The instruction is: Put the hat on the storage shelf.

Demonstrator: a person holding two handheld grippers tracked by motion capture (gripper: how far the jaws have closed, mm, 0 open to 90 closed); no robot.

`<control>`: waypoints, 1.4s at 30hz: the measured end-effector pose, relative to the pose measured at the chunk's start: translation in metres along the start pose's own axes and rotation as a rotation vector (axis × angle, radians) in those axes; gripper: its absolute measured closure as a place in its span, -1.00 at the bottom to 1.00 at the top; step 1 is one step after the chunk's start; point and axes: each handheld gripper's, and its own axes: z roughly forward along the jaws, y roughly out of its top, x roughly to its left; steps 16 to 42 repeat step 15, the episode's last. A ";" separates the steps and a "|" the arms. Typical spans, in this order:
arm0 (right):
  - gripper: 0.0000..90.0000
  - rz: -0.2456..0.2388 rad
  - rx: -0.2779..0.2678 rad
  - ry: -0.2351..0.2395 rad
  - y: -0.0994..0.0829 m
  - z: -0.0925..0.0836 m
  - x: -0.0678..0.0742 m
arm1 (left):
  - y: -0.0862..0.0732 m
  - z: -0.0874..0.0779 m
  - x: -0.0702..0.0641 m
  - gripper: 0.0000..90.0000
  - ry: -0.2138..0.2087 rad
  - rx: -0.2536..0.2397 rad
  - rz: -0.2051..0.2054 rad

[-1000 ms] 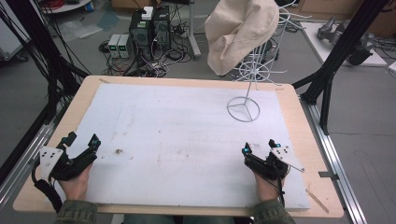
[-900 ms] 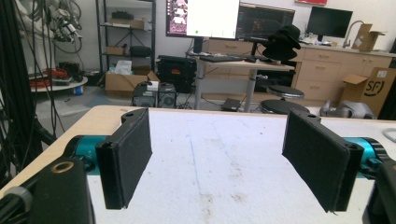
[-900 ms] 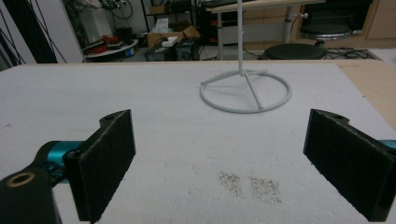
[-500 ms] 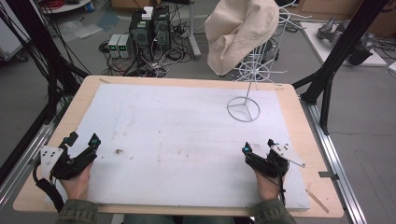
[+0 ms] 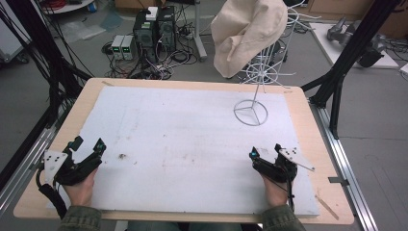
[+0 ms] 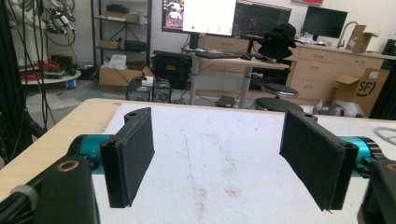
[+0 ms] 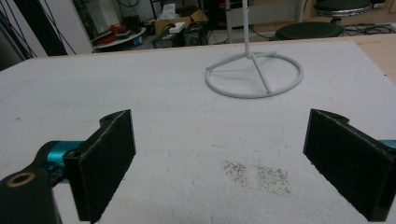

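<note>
The white mat [image 5: 192,139] fills the middle of the high view, and the wire stand [image 5: 250,113] with a beige hat [image 5: 245,33] draped on it rises at the upper right. Since a second ago almost nothing has shifted. The left gripper [image 5: 86,146] at lower left has edged slightly. The right gripper [image 5: 265,150] at lower right rests well short of the stand, and both have their jaws spread wide and empty, so I judge the reach for the hat has not begun.
</note>
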 end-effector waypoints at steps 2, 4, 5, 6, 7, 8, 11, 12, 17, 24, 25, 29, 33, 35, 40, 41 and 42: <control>-0.82 -0.003 -0.002 -0.001 0.000 0.000 0.000 | 0.000 0.000 0.000 -0.42 0.000 0.000 0.000; -0.82 -0.001 -0.003 -0.001 0.000 0.000 0.000 | 0.000 0.000 0.000 -0.42 0.001 0.001 -0.001; -0.82 -0.005 -0.005 -0.001 0.000 0.000 0.000 | 0.000 0.000 0.000 -0.43 0.000 0.001 0.000; -0.82 -0.005 -0.005 -0.001 0.000 0.000 0.000 | 0.000 0.000 -0.001 -0.43 0.001 0.001 0.001; -0.82 -0.003 -0.005 -0.001 0.000 0.000 0.001 | 0.000 0.000 -0.001 -0.43 0.001 0.000 -0.001; -0.82 -0.006 -0.006 -0.002 0.000 0.000 0.000 | 0.000 0.000 -0.001 -0.43 0.000 -0.001 -0.003; -0.82 -0.007 -0.011 -0.007 0.000 -0.001 0.000 | 0.000 0.000 -0.001 -0.43 0.002 0.000 -0.002; -0.82 -0.006 -0.012 -0.008 0.000 -0.001 0.001 | 0.000 0.000 0.000 -0.43 0.001 0.000 -0.002; -0.82 -0.007 -0.013 -0.010 0.000 -0.001 0.001 | 0.000 0.000 0.000 -0.43 0.000 0.003 -0.002; -0.82 -0.007 -0.013 -0.010 0.000 -0.001 0.001 | 0.000 0.000 0.000 -0.43 0.000 0.003 -0.002; -0.82 -0.007 -0.013 -0.010 0.000 -0.001 0.001 | 0.000 0.000 0.000 -0.43 0.000 0.003 -0.002; -0.82 -0.007 -0.013 -0.010 0.000 -0.001 0.001 | 0.000 0.000 0.000 -0.43 0.000 0.003 -0.002; -0.82 -0.007 -0.013 -0.010 0.000 -0.001 0.001 | 0.000 0.000 0.000 -0.43 0.000 0.003 -0.002; -0.82 -0.007 -0.013 -0.010 0.000 -0.001 0.001 | 0.000 0.000 0.000 -0.43 0.000 0.003 -0.002; -0.82 -0.007 -0.013 -0.010 0.000 -0.001 0.001 | 0.000 0.000 0.000 -0.43 0.000 0.003 -0.002; -0.82 -0.007 -0.013 -0.010 0.000 -0.001 0.001 | 0.000 0.000 0.000 -0.43 0.000 0.003 -0.002; -0.82 -0.007 -0.013 -0.010 0.000 -0.001 0.001 | 0.000 0.000 0.000 -0.43 0.000 0.003 -0.002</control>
